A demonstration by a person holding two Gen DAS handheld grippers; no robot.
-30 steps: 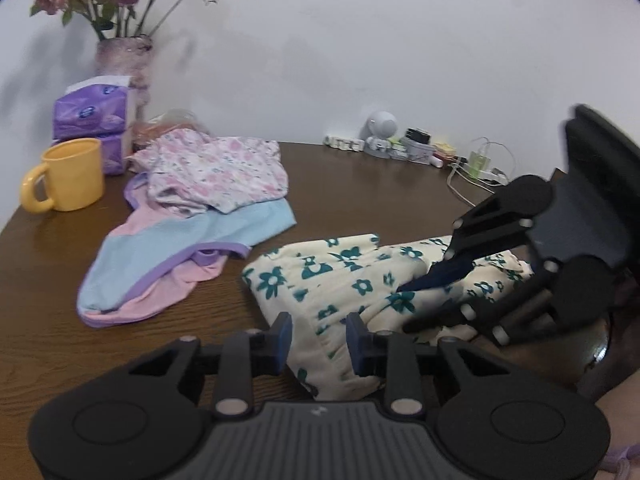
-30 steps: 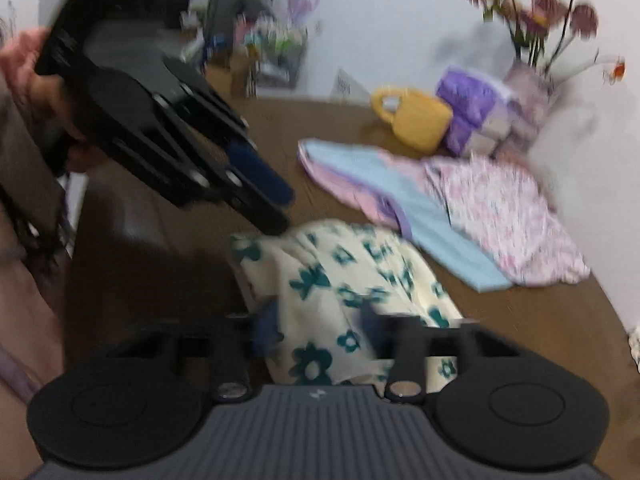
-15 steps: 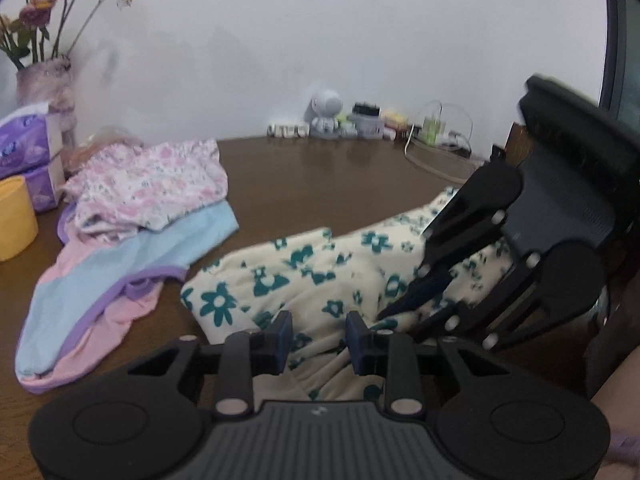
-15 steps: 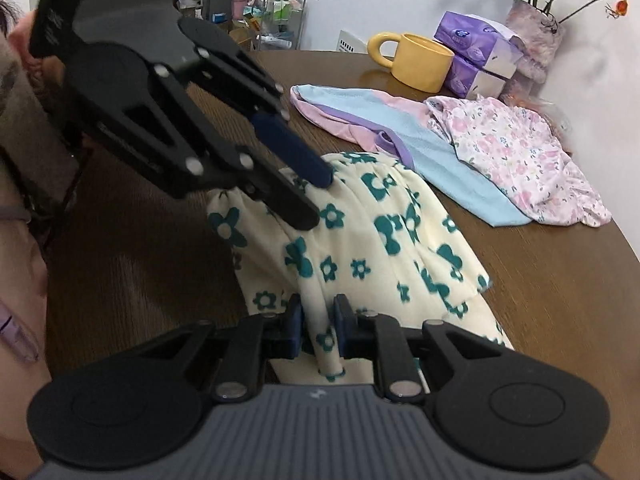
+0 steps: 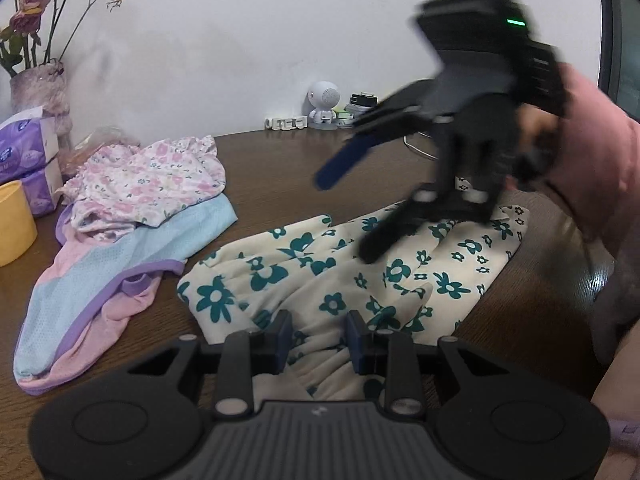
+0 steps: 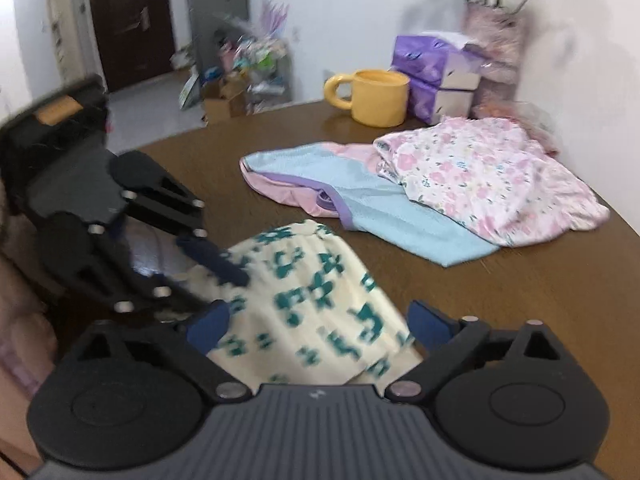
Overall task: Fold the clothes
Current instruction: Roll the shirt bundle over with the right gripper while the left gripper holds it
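A cream garment with teal flowers (image 5: pixel 360 280) lies crumpled on the brown table (image 5: pixel 280 168). My left gripper (image 5: pixel 318 340) is shut on a bunched edge of it at the near side; in the right wrist view the left gripper (image 6: pixel 222 292) bites the cloth's left edge. My right gripper (image 5: pixel 346 216) hovers blurred above the garment's far part. Its jaws are opening wide, and the floral cloth (image 6: pixel 312 280) lies below and between them, untouched by the pads of the right gripper (image 6: pixel 318 324).
A blue, pink and purple garment (image 5: pixel 100 272) and a pink floral one (image 5: pixel 152 176) lie heaped to the left. Behind them stand a yellow mug (image 6: pixel 376 98), purple tissue packs (image 6: pixel 432 72) and a vase of roses (image 5: pixel 38 88). Small gadgets and cables (image 5: pixel 323 104) line the wall.
My right gripper has let go of the floral cloth, spread its jaws wide and lifted away from it. The left gripper keeps its hold and has barely moved.
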